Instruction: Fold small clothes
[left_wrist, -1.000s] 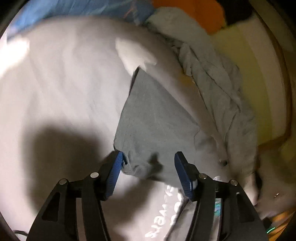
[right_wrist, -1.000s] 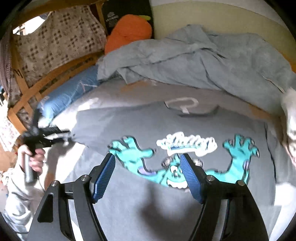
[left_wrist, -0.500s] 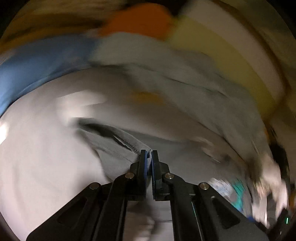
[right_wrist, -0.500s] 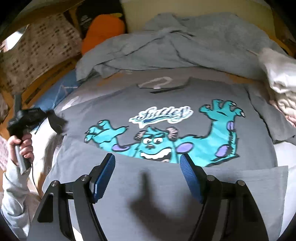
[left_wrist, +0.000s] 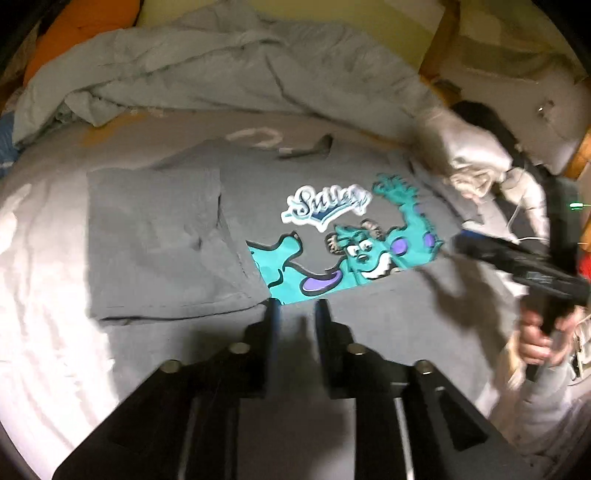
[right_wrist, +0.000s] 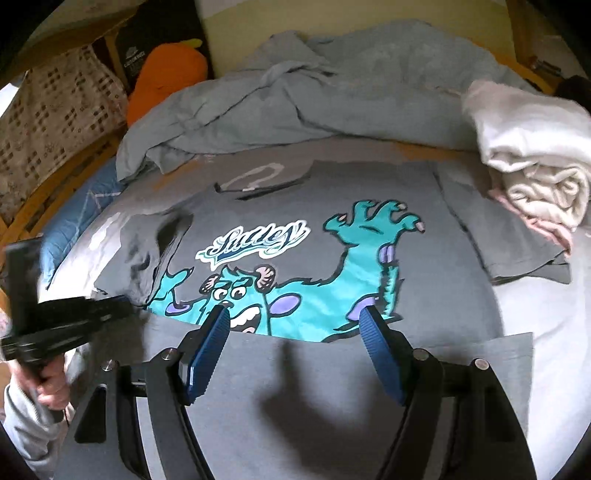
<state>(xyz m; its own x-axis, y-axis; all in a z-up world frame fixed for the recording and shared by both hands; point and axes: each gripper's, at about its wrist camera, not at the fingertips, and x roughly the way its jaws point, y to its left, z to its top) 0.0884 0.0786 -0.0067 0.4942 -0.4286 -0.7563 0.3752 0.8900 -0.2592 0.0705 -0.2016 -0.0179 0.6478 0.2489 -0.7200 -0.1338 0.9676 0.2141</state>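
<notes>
A grey T-shirt with a teal monster print lies face up on the bed. Its bottom hem is folded up over the lower part of the print. One sleeve lies folded in across the chest; the other sleeve is spread flat. My left gripper hovers just off the folded sleeve's corner, its jaws opening with nothing between them. My right gripper stands open above the folded hem, holding nothing. Each gripper shows in the other's view, the left and the right, and each has a hand on its grip.
A crumpled grey-blue blanket is heaped behind the shirt. A rolled cream cloth rests beside the spread sleeve. An orange plush, a blue pillow and the wooden bed frame sit at the far left.
The left gripper shut on the sleeve, carried it across onto the shirt's chest and let go. The right gripper drifted sideways over the hem and stayed open.
</notes>
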